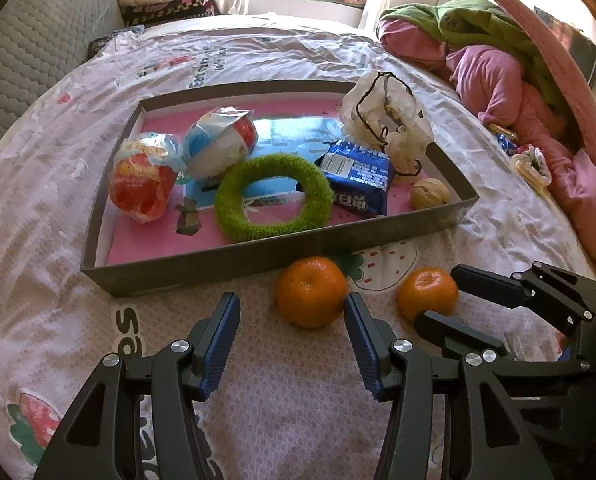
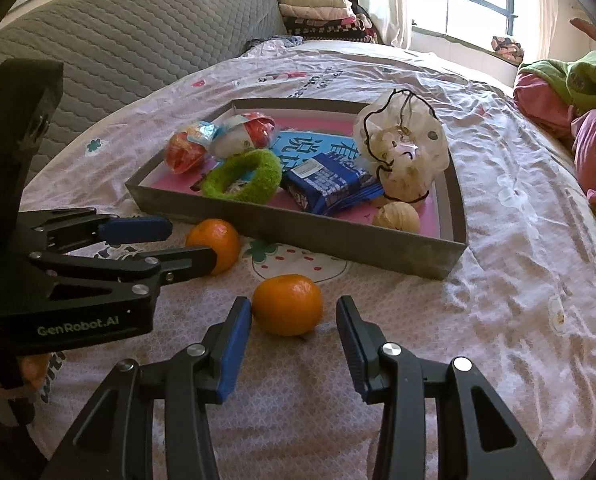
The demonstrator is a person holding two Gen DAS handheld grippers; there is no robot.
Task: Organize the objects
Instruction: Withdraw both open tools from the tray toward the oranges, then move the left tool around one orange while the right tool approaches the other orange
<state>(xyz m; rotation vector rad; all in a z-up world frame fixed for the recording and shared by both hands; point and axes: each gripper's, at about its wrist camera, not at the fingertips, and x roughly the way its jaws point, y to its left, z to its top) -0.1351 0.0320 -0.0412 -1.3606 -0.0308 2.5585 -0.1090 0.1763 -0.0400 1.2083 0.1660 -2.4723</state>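
L wrist view: left gripper (image 1: 290,306) hangs over the bedsheet (image 1: 58,200), jaws roughly half open, nothing held. Left orange (image 1: 311,291) sits on the sheet just ahead of the tips, nearer the right-hand pad; can't tell if that pad touches it. Right orange (image 1: 427,293) lies beside it, w/ the right gripper (image 1: 438,294) coming in from the right edge, one finger in front of it and one behind (contact not clear). Both oranges are outside the grey tray (image 1: 258,260), close to its near wall. In the tray: green ring (image 1: 274,196), blue snack pack (image 1: 356,178), walnut (image 1: 430,195), white plastic bag (image 1: 386,120), two wrapped balls (image 1: 146,176) at the left.

R wrist view: right gripper (image 2: 294,312) jaws partly open, empty. Right orange (image 2: 287,305) sits between the fingertips; left pad right next to it, gap on the right side, so no grip. Left gripper (image 2: 190,242) enters from the left, its lower finger across the front of the left orange (image 2: 214,245), not clamped. Tray (image 2: 338,236) lies just behind both fruits, same contents: ring (image 2: 242,178), snack pack (image 2: 326,188), walnut (image 2: 396,218), bag (image 2: 402,152).
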